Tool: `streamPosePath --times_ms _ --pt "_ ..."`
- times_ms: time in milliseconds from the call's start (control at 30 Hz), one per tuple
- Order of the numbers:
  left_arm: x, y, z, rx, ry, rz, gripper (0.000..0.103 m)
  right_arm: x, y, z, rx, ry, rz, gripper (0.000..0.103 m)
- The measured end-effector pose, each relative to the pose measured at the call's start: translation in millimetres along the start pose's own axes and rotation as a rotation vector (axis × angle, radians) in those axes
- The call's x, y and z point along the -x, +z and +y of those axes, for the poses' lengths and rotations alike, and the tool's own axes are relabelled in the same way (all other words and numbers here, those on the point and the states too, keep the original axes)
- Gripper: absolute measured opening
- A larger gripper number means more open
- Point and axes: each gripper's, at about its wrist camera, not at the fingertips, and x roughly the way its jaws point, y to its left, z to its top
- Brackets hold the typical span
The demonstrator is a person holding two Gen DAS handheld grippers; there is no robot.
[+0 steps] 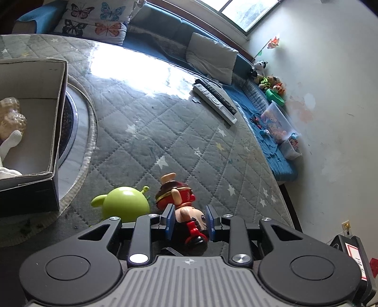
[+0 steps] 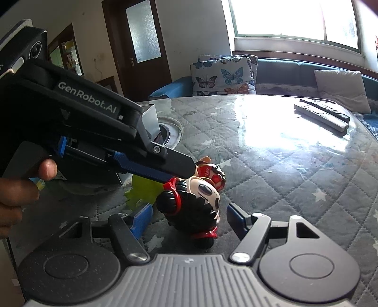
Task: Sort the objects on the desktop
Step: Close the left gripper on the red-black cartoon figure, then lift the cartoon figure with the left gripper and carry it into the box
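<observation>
We see the doll (image 1: 179,203) lying on its side on the quilted table cover (image 1: 146,132), its long axis running from the black-haired head nearest our left gripper (image 1: 190,220) out to the feet, which point away toward the middle of the table. In the right wrist view the doll's (image 2: 200,196) face is turned up and toward us, a red hair tie on each side of the head.

Our left gripper has its blue pads (image 1: 169,217) on either side of the doll's head, close against it – whether they press on it we cannot tell. Our right gripper (image 2: 189,218) stands with fingers wide apart around the same head, touching nothing.

A green alien toy (image 1: 125,202) lies just beside the doll on its left, touching or nearly so. A cardboard box (image 1: 56,132) sits further left with pale things inside. Two remote controls (image 1: 213,101) lie well apart near the far edge – behind them a bench with a butterfly cushion (image 1: 94,21) and a grey cushion (image 1: 210,61)
</observation>
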Motion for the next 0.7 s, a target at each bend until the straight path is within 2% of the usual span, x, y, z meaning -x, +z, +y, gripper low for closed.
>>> streamPosePath --times_ms 433,600,700 --pt "-10.6 -1.2 6.2 0.046 0.031 0.005 0.036 -3.4 -0.2 0.0 -0.005 0.017 0.002 0.067" --pt "-15.4 -4.0 7.4 0.075 0.026 0.021 0.045 -3.4 -0.9 -3.1 -0.014 0.015 0.001 0.062" --pt "-16.4 -3.9 9.5 0.096 0.022 0.020 0.045 -4.4 -1.9 -5.5 -0.020 0.017 0.006 0.058"
